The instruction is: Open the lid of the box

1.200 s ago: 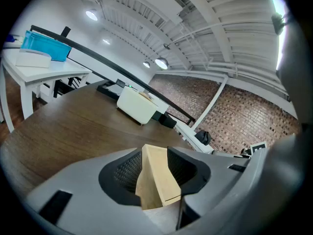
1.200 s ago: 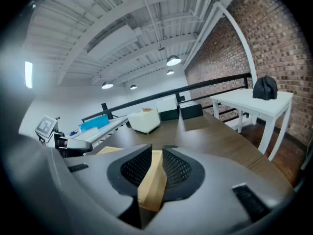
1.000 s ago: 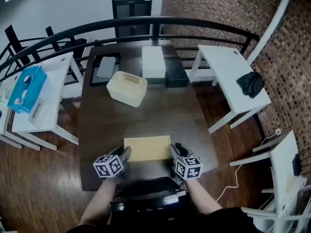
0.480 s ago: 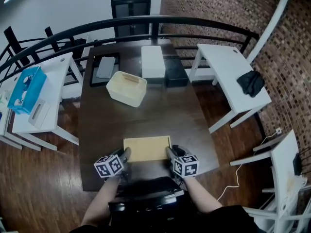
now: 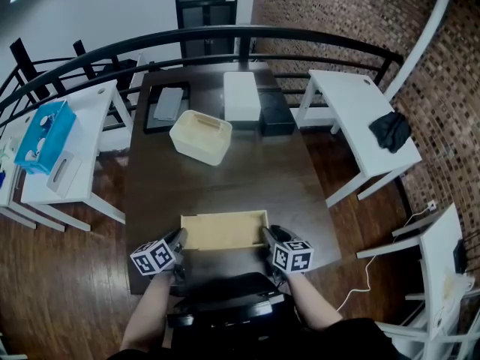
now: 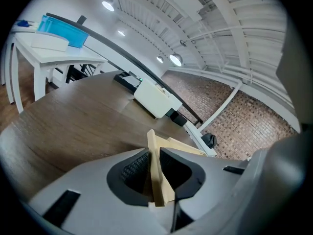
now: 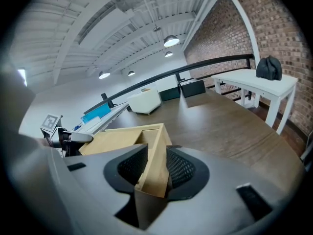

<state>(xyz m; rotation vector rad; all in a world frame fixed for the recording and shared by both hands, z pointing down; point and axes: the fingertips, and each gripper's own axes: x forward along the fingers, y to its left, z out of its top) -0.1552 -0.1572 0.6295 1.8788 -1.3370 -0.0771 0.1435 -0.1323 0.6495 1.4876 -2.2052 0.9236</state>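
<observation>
A flat tan box (image 5: 225,229) lies near the front edge of the dark wooden table (image 5: 225,178). My left gripper (image 5: 178,240) is at the box's left end. In the left gripper view a thin tan edge of the box (image 6: 159,175) stands between the closing jaws of that gripper (image 6: 155,173), and both pads touch it. My right gripper (image 5: 268,236) is at the box's right end. In the right gripper view the box's thicker corner wall (image 7: 155,165) fills the gap of that gripper (image 7: 155,168), with the pads (image 7: 180,168) against both sides of it.
A cream bin (image 5: 200,136), a white box (image 5: 241,96), a black box (image 5: 276,115) and a dark tray (image 5: 166,105) stand at the table's far half. White side tables flank it, left (image 5: 67,156) and right (image 5: 360,115). A black railing (image 5: 240,34) curves behind.
The left gripper has shifted outward to the left and its jaws have narrowed onto the box's edge. The box looks slightly larger, with its rim showing. The right gripper has barely moved.
</observation>
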